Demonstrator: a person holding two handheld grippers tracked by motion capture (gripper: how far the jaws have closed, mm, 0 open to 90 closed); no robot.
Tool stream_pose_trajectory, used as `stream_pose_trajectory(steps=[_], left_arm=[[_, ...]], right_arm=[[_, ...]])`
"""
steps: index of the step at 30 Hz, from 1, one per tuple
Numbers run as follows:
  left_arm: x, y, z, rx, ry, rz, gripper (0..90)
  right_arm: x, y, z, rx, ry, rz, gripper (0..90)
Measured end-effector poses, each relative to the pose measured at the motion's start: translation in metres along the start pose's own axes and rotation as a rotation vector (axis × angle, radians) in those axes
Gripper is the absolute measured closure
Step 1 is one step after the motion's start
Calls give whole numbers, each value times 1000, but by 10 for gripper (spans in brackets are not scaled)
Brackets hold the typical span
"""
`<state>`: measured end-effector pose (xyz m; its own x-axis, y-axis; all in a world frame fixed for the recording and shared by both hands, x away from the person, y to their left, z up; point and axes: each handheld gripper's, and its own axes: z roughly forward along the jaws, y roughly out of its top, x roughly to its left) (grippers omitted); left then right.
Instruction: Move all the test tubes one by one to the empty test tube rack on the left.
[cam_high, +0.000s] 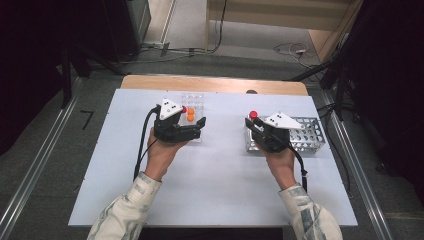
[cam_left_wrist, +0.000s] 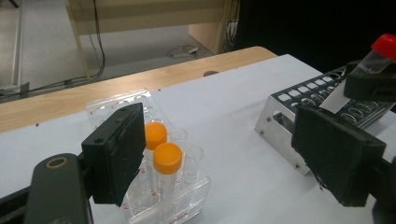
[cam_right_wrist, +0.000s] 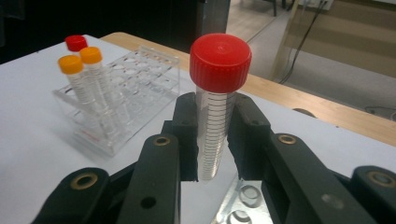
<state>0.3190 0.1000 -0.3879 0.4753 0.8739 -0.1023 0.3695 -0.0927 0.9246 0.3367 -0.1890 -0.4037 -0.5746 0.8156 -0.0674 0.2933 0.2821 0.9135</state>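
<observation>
While desk (cam_high: 215, 190) carries both racks, metal rack (cam_high: 305, 134) sits at right, clear rack (cam_left_wrist: 163, 196) at left w/ two orange-cap tubes (cam_left_wrist: 167, 161) upright in it. Left claw (cam_left_wrist: 219, 154) wide open, straddling clear rack, gripping nothing. Right claw (cam_right_wrist: 215, 140) clamped on red-cap tube (cam_right_wrist: 217, 102), upright, just above metal rack.

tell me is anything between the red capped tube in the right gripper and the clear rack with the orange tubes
Nothing visible on the table between them. The right gripper holds the red-capped tube above the metal rack; bare white table lies before the clear rack, though the left gripper hovers open there.
</observation>
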Motion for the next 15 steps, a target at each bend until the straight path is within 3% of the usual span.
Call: stream_pose_trajectory(steps=[15], left_arm=[[-12, -2, 1, 12, -45, 14, 179]], right_arm=[[25, -7, 7, 24, 77, -26, 709]])
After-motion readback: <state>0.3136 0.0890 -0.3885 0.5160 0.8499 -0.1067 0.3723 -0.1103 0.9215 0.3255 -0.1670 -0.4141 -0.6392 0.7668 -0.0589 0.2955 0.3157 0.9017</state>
